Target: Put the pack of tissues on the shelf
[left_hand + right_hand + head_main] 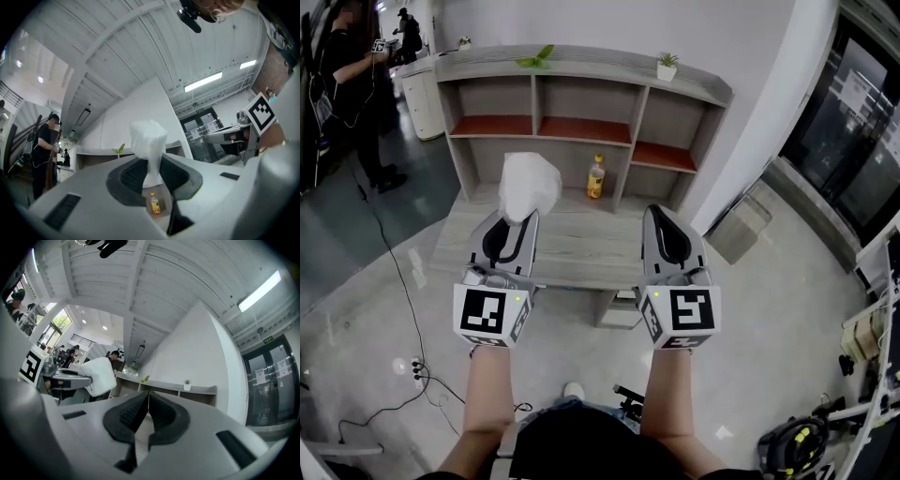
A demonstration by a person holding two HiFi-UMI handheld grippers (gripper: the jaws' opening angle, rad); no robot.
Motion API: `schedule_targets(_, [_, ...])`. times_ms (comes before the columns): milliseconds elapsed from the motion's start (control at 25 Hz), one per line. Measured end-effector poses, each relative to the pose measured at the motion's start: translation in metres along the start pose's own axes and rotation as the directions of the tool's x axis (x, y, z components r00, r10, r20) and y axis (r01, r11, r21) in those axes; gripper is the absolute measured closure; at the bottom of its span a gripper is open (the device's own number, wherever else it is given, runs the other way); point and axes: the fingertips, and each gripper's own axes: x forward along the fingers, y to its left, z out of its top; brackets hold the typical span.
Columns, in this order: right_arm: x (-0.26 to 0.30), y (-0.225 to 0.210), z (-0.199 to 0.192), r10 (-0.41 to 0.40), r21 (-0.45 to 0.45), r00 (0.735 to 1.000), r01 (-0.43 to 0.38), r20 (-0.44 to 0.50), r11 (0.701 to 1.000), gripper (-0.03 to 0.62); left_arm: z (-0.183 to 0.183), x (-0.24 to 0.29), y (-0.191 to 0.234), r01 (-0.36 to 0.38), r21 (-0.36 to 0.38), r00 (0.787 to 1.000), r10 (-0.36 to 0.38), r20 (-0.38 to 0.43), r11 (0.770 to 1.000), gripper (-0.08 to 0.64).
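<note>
A white pack of tissues [529, 185] is pinched at its lower end by my left gripper [512, 223], held up in front of the grey shelf unit [581, 103]. In the left gripper view the pack [149, 145] rises from between the dark pads [131, 176], which press on it. My right gripper [666, 228] is level with the left one, its pads [159, 413] meeting with nothing between them. From the right gripper view the held pack [99, 375] shows at the left.
An orange-yellow bottle [595, 177] stands on the shelf unit's lower ledge [572, 246]. A small potted plant [667, 66] and a green leaf [536, 58] sit on top. A person [352, 89] stands at the far left; cables [403, 309] lie on the floor.
</note>
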Motion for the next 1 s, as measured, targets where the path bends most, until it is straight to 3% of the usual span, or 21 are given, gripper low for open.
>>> schedule_targets(560, [0.043,-0.029,-0.037,0.008,0.014,1.000,-0.007,-0.024,1.000,0.575,-0.037,0.046,0.011,-0.026,-0.046,0.999,0.025,-0.021,0.999,0.476])
schedule_targets(1000, [0.095,-0.054,-0.050,-0.046,0.006,0.999,0.046,-0.024,0.999,0.574,-0.057,0.112,0.032,0.027,-0.060,1.000,-0.027,0.001,0.998,0.475])
